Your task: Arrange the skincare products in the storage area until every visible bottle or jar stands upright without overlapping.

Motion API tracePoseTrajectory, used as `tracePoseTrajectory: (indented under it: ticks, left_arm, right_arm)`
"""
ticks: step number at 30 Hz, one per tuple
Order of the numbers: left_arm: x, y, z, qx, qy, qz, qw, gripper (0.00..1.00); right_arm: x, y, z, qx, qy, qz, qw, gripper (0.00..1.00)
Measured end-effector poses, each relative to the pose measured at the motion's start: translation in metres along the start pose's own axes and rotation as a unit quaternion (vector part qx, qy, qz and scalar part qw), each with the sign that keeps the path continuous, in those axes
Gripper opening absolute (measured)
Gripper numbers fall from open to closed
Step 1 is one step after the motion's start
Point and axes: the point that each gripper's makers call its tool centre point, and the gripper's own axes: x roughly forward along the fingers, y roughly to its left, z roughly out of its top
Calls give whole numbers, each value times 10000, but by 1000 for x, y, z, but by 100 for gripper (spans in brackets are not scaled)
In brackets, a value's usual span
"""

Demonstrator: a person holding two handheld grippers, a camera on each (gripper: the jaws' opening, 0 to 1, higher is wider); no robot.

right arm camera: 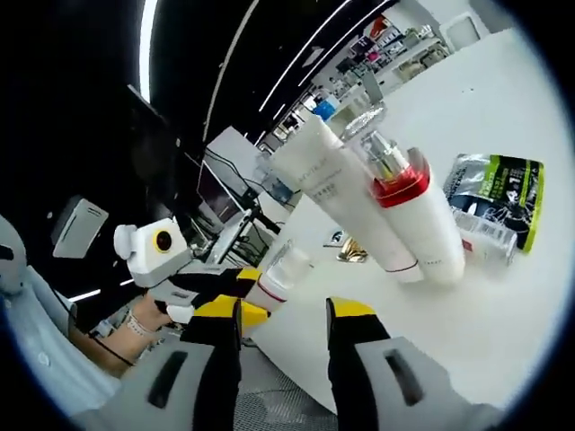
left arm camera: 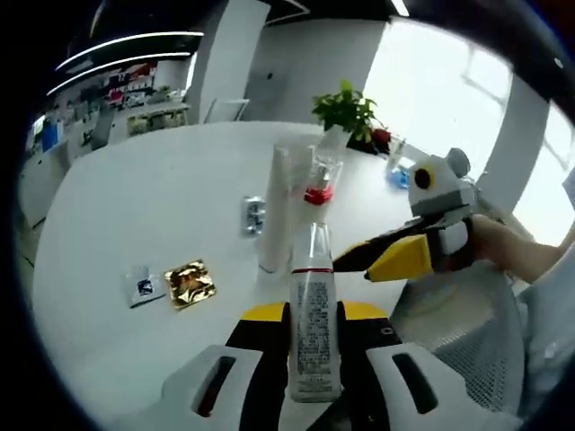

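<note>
My left gripper (left arm camera: 314, 316) is clamped on a small clear bottle (left arm camera: 314, 323) with a red band at its neck, holding it by the lower body just above the near part of the white table (left arm camera: 135, 206). My right gripper (right arm camera: 283, 310) has its jaws apart with nothing between them; in the left gripper view its yellow tips hover just beside the bottle's shoulder.

To do this step well, I judge I should lower the bottle straight down onto bare table, base flat, and part the left jaws only once it sits steady; the right gripper can steady the neck if it wobbles.

Further back, a tall white tube (left arm camera: 278, 208) and a pump bottle with a red collar (left arm camera: 319, 184) stand close together, touching or nearly so. I'd keep the drop spot well apart from them. A gold sachet (left arm camera: 190, 283) and a small white sachet (left arm camera: 142, 285) lie to the left, a foil packet (left arm camera: 253, 215) near the tube. A potted plant (left arm camera: 346, 112) sits at the far edge.
</note>
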Motion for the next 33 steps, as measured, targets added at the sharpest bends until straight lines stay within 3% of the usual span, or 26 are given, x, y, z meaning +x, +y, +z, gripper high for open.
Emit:
tracePoseTrajectory:
  ticks: [4, 10, 15, 22, 33]
  left_arm:
    - [0, -10, 2, -14, -50, -134, 9999, 16]
    - [1, -21, 6, 9, -97, -285, 9995, 16]
    - [1, -31, 15, -188, -289, -531, 9980, 16]
    - [1, -40, 19, -269, -346, -731, 9964, 16]
    - [4, -47, 18, -216, -321, -897, 9952, 16]
  right_arm:
    - [0, 3, 8, 236, -234, 161, 9993, 37]
    - [0, 4, 10, 414, -337, 254, 9983, 35]
    - [-3, 8, 17, 736, -583, 518, 9942, 33]
    - [-10, 12, 30, 1033, -923, 783, 9873, 28]
    - [-14, 18, 31, 1036, -919, 923, 9860, 23]
